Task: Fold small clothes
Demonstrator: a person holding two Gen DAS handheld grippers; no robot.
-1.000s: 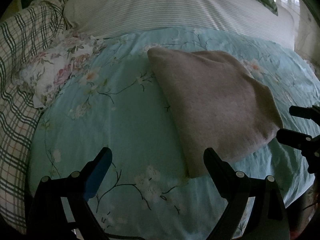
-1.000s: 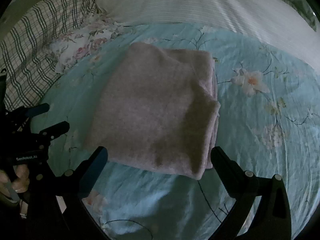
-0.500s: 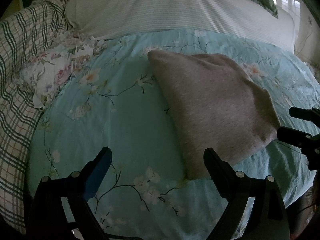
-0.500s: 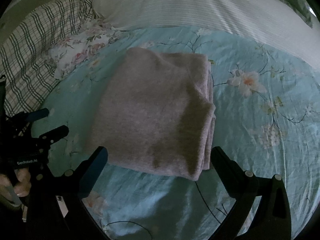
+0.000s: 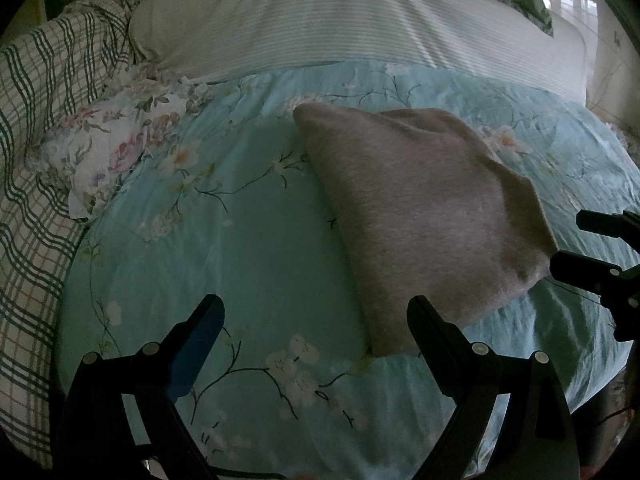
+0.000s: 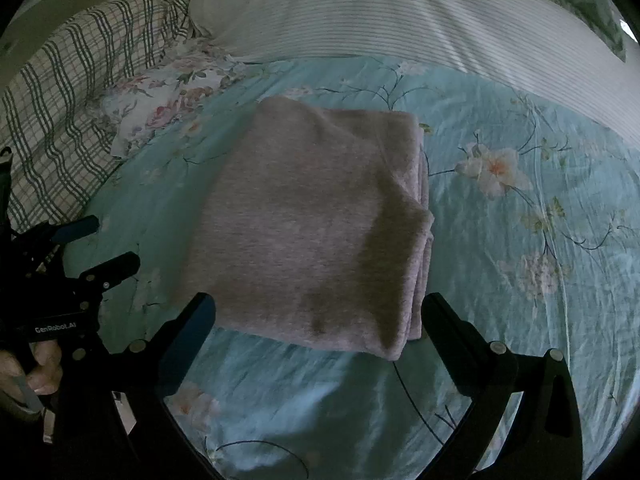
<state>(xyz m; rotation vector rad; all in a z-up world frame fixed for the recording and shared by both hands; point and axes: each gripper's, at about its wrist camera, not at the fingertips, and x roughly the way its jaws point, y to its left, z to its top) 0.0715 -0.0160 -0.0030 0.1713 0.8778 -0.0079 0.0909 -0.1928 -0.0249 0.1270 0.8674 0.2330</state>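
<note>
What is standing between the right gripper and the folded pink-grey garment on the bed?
Nothing visible. The right gripper is open just before the near edge of the folded garment, with only bare floral sheet between them.

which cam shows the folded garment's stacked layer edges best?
Right wrist: the folded pinkish-grey garment lies centred, its stacked layers visible along its right side. Left wrist shows it obliquely, off to the right, top surface only, layers hidden.

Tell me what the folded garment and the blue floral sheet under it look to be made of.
Folded garment: seemingly a soft knit, jersey or fleece-like; matte, faintly heathered pinkish grey, thick rounded layers stacked at its right edge. Exact fibre cannot be told.

Blue floral sheet: thin woven cloth, probably cotton or a blend; printed blossoms and branches, fine sharp wrinkles and a slight sheen where light falls.
</note>
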